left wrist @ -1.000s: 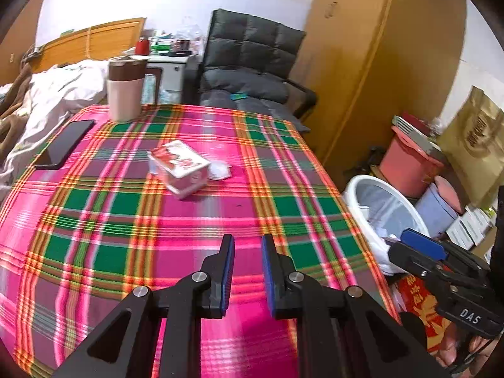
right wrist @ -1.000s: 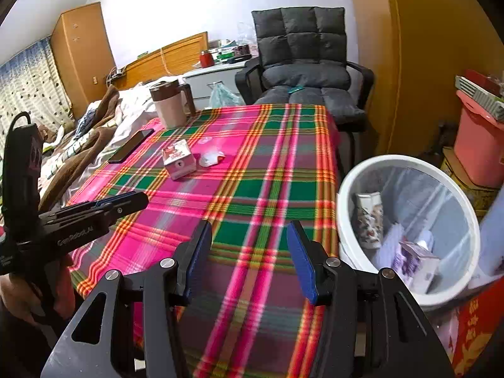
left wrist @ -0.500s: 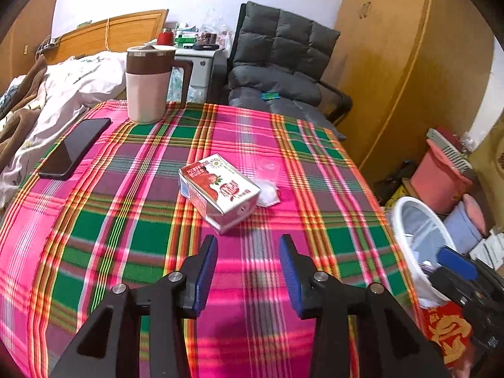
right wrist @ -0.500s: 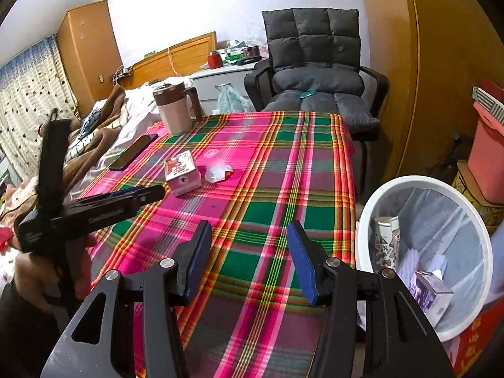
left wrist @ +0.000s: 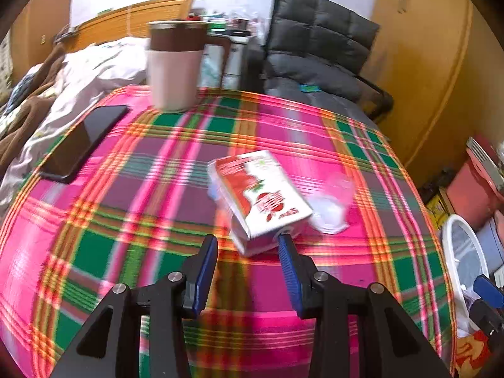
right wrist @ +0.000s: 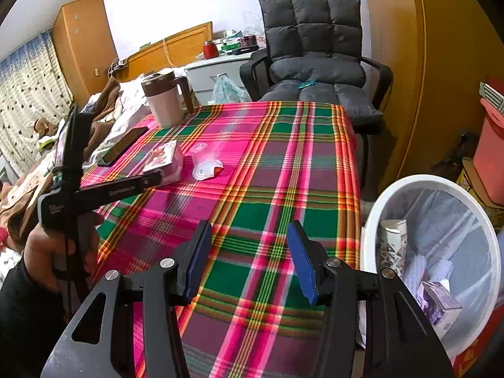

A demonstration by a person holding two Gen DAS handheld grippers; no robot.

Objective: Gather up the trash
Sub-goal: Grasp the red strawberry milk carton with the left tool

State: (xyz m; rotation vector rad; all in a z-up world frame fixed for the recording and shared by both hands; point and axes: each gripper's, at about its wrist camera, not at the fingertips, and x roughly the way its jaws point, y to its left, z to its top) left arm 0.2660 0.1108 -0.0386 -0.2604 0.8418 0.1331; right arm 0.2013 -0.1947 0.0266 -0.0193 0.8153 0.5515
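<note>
Fingers first: on my left gripper (left wrist: 248, 245) the two blue pads are spread apart with nothing between them, and the right-hand pad's tip sits right at the near corner of the red-and-white carton (left wrist: 260, 197); motion blur keeps me from saying whether it touches.

Going left to right across the plaid tablecloth (left wrist: 94, 220): a dark phone (left wrist: 83, 140) lies flat near the left edge, well apart from the trash. Behind it stands a pale mug with a brown lid (left wrist: 175, 66), upright at the far side. Neither looks like rubbish to me. Then comes the carton, lying on its broad face and skewed to my fingers, and just beside it on the right a crumpled clear plastic cup (left wrist: 330, 208). Off the table's right edge is the white bin (right wrist: 434, 252), lined with a bag and already holding cartons and a paper cup.

My right gripper (right wrist: 249, 252) hangs above the near part of the cloth, beside the bin, its pads also parted and empty.

I judge the carton to be light, probably emptied, with thin card walls that will buckle under a hard squeeze. I would take it across its narrow sides, turning my wrist to match its skew. The plastic cup looks flimsy and slippery; a pinch on its rim should do.
</note>
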